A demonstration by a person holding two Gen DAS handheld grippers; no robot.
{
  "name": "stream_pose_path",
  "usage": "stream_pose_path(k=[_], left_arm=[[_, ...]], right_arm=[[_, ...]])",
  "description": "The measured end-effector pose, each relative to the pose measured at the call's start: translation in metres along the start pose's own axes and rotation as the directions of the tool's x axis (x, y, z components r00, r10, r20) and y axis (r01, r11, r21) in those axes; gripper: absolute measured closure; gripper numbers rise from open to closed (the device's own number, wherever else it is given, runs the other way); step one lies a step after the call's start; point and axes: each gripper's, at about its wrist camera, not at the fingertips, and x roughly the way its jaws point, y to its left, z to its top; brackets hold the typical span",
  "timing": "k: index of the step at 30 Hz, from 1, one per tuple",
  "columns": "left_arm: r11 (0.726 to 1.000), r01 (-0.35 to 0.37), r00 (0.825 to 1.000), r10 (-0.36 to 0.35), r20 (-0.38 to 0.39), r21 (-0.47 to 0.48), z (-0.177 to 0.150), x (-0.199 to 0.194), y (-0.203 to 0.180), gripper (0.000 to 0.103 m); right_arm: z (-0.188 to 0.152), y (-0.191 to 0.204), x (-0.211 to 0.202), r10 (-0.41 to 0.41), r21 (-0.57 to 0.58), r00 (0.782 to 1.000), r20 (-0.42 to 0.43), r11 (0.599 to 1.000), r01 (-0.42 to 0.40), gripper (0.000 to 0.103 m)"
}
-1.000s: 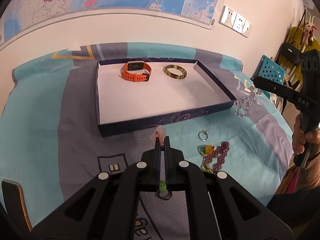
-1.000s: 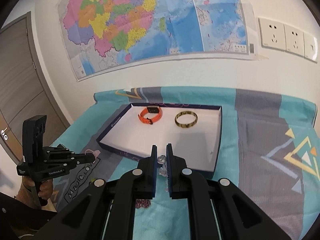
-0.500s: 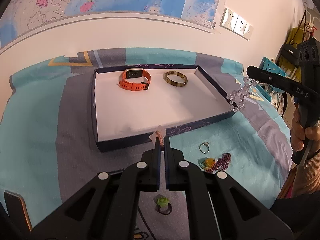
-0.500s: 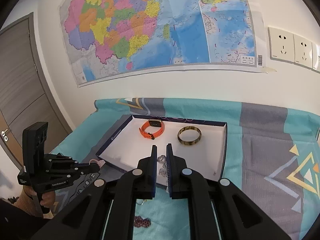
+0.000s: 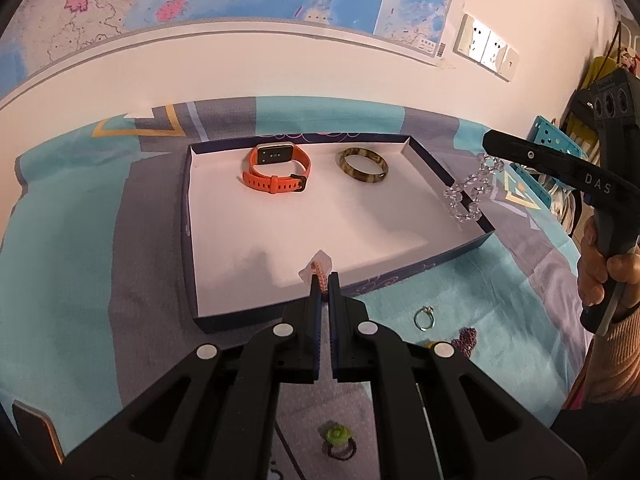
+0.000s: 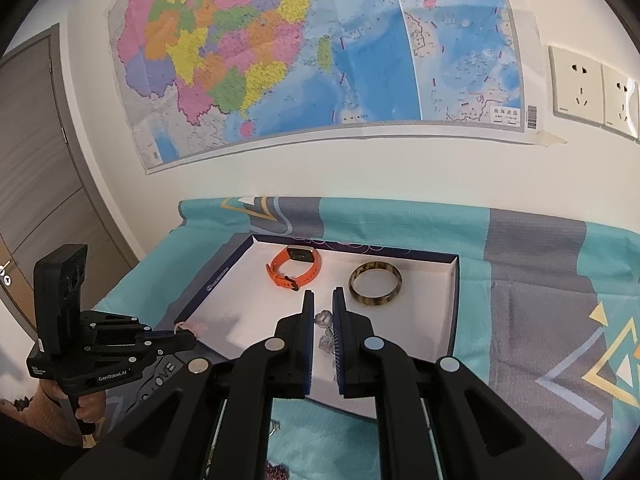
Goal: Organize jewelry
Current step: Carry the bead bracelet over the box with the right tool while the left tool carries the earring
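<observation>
While the clear bead bracelet (image 5: 470, 192) hangs pinched in your right hand-held gripper (image 6: 323, 322) over the right rim of the box (image 5: 440, 168), the pink braided bracelet (image 5: 320, 274) sits clamped in your left hand-held gripper (image 5: 325, 284) above the near edge. A second ago both pieces were short of the box, out over the patterned bedspread (image 5: 80, 240) — now both have carried in level and ride above the white floor, jaws together on each. That puts the two drops next, I judge. Inside, the orange watch (image 5: 276, 168) and the tortoiseshell bangle (image 5: 364, 164) lie at the far side, apart. Outside, near right, a silver ring (image 5: 424, 316), a maroon bead string (image 5: 466, 338) and a green ring (image 5: 338, 436) wait on the bedspread.
</observation>
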Motion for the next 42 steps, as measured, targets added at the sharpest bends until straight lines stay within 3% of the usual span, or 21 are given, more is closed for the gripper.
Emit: stream_pose_path(k=[33, 42], left_arm=[[0.998, -0.058, 0.996, 0.057, -0.061, -0.009, 0.037, 0.051, 0.012, 0.099], [0.997, -0.078, 0.993, 0.077, -0.088, -0.001, 0.046, 0.067, 0.010, 0.099]], right_arm=[[0.018, -0.006, 0.064, -0.013, 0.014, 0.998, -0.067, 1.000, 0.014, 0.096], [0.022, -0.012, 0.078, -0.066, 0.015, 0.996, -0.060, 0.998, 0.067, 0.096]])
